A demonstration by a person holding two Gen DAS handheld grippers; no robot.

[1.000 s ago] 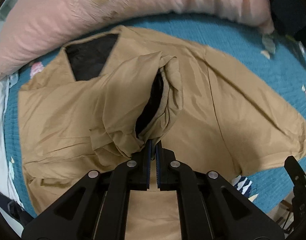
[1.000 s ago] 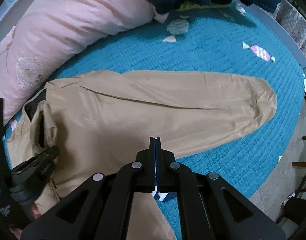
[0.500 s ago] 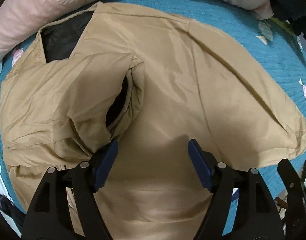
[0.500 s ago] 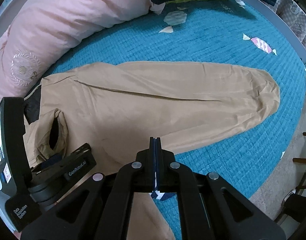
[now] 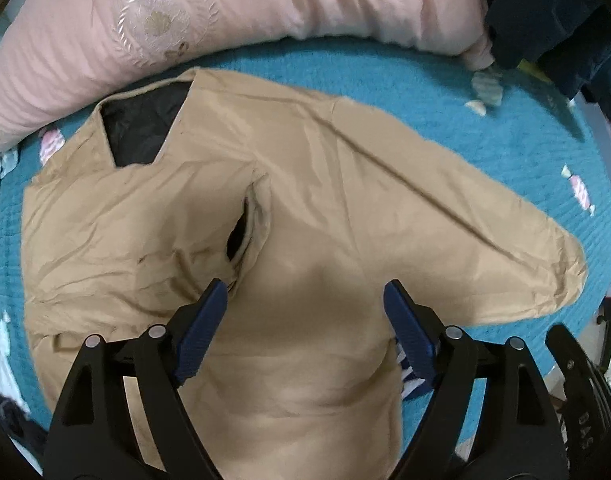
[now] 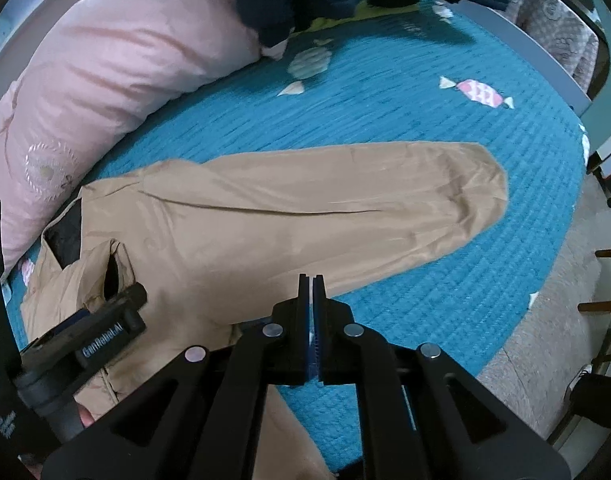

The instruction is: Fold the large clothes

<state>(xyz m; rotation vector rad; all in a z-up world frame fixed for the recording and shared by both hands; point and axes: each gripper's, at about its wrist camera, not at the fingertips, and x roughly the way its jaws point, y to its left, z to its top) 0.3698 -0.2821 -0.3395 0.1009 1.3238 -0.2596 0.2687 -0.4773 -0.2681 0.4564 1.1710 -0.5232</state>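
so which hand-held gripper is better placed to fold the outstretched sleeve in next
Probably the right hand-held gripper: it is shut and empty, nearer the outstretched sleeve. The left hand-held gripper, open, sits over the sleeve already folded onto the jacket.

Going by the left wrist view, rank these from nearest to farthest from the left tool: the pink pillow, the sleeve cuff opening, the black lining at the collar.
From the left tool:
1. Sleeve cuff opening, just beyond its left pad.
2. Black lining, farther up, to the left.
3. Pink pillow, along the far edge of the bed.
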